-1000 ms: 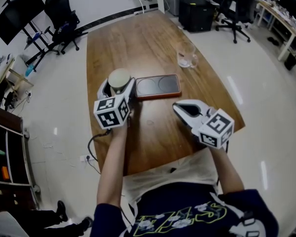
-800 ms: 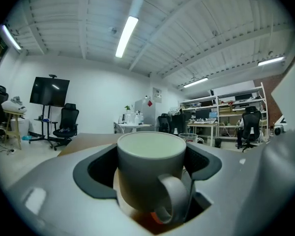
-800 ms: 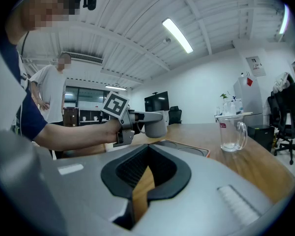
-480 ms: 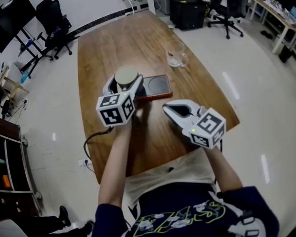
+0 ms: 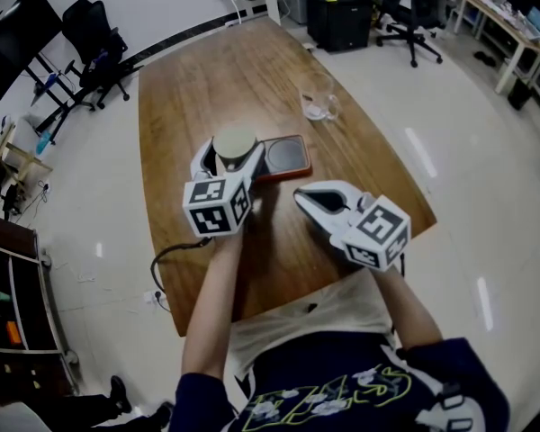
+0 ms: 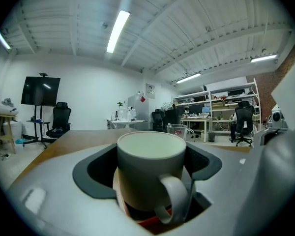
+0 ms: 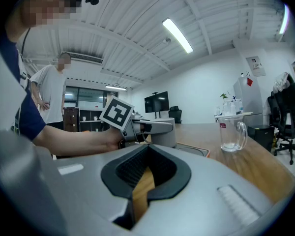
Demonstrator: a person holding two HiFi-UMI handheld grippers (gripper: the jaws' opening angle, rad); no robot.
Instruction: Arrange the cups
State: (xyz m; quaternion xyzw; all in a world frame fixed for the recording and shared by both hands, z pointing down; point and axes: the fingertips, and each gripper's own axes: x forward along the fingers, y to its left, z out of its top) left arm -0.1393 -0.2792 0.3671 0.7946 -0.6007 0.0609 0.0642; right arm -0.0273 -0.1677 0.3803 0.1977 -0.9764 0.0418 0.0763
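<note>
Starting at the left edge of the wooden table [image 5: 207, 79], a black cable [image 5: 166, 257] hangs off the side at about eight o'clock from the table's middle. Just right of it, the left gripper [image 5: 229, 158] points toward twelve o'clock. Its jaws stand wide apart but are clamped on a grey mug [image 6: 150, 166], one dark pad against each side. The mug is upright, pale inside, with its handle turned back to six o'clock, toward the person. It sits over the left end of an orange-rimmed tray [image 5: 286, 157]. The tray's red edge shows just beneath the mug's base, but whether the base touches the tray cannot be told. The tray's right round recess lies bare at three o'clock from the mug.

A clear glass mug [image 5: 319, 99] stands upright on the wood, well apart from the tray at about one o'clock from it.

Furthest right, the right gripper [image 5: 308, 198] is held over the table's near edge at five o'clock from the tray, pointing toward ten o'clock. Its jaws are pressed together on nothing, with only wood showing through the slit.
</note>
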